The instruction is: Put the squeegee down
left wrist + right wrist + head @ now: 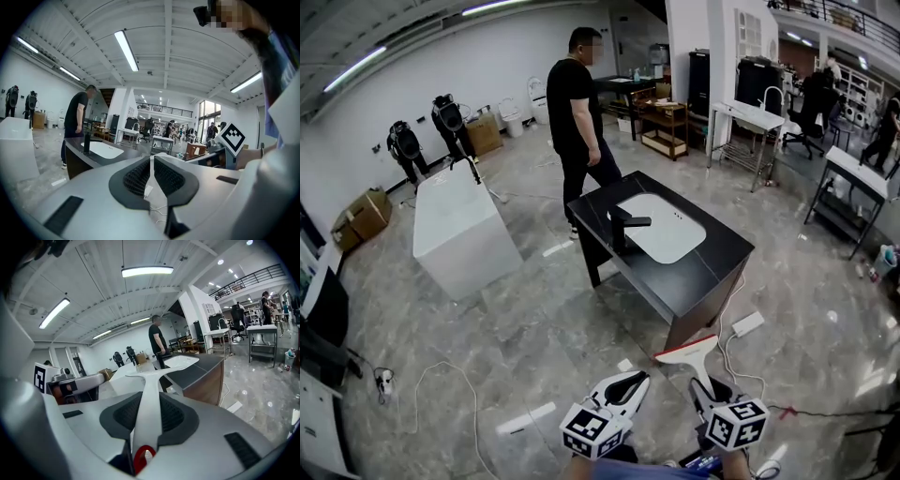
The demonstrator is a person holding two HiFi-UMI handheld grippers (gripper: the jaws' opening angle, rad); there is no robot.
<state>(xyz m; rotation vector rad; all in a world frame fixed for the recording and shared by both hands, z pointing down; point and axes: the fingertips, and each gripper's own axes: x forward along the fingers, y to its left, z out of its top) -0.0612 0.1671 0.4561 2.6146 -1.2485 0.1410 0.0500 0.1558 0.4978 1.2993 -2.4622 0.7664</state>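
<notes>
While your right gripper [704, 385] is clamped on the squeegee [691, 356], the tool is off any surface: its white handle runs out from between the jaws, and its wide blade, edged in red, sits crosswise at the far end, in front of the near corner of the black vanity counter [712, 272] and above the grey marble floor [534, 347]. In the right gripper view both pads press on the handle of the squeegee [147, 411], with a red loop showing at its butt end. Your left gripper [630, 380] is level beside the right one, its jaws drawn to a thin slit with nothing between them. The counter carries a white sink basin [661, 227] and a black faucet [624, 225]. A person in black [577, 108] stands at its far side. A white power strip [748, 324] with cables lies on the floor near you.
</notes>
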